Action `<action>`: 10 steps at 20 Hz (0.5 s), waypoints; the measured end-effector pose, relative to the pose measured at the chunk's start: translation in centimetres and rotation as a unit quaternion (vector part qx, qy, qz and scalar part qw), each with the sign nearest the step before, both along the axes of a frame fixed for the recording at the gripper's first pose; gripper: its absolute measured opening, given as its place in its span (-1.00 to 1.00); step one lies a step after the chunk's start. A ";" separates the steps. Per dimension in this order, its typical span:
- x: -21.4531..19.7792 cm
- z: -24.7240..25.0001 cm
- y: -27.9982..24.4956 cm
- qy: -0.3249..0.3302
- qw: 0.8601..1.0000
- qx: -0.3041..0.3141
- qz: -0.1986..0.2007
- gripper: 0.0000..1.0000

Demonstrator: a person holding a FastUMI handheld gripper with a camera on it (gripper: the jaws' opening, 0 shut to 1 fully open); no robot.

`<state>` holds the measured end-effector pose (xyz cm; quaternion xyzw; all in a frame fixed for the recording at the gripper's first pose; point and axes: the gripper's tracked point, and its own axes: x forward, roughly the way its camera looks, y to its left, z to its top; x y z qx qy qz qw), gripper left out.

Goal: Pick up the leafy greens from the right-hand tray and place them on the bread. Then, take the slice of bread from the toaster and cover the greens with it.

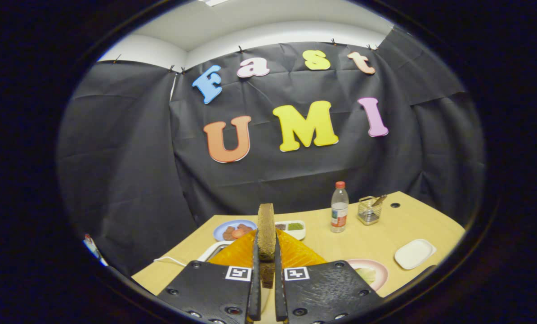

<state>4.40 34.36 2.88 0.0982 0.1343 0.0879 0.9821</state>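
The gripper point(266, 265) is clenched on a brown, coarse-grained bread slice point(266, 229), held upright on edge above the orange toaster point(291, 255). It is probably light, soft and crumbly; gentle pressure on the flat faces suits it.

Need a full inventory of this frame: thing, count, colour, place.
bread slice: 1, brown, upright, edge-on, clamped between the jaws
toaster: 1, orange, right behind the bread slice
blue plate: 1, reddish food on it, beyond the toaster
white dish: 1, two compartments, green and dark fillings, beside the blue plate
bottle: 1, clear, red cap, mid-table
wire basket: 1, metal, next to the bottle
white tray: 1, near the table's edge
pink plate: 1, pale greens on it
table: 1, light wood
gripper: 1, shut on the bread slice
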 end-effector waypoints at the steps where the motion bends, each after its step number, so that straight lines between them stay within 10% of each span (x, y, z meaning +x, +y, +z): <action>1: 0.1 -0.9 -1.1 0.001 1.000 -0.006 -0.009 -0.76; 10: 0.1 -8.6 -7.2 0.055 0.997 0.012 -0.045 -0.76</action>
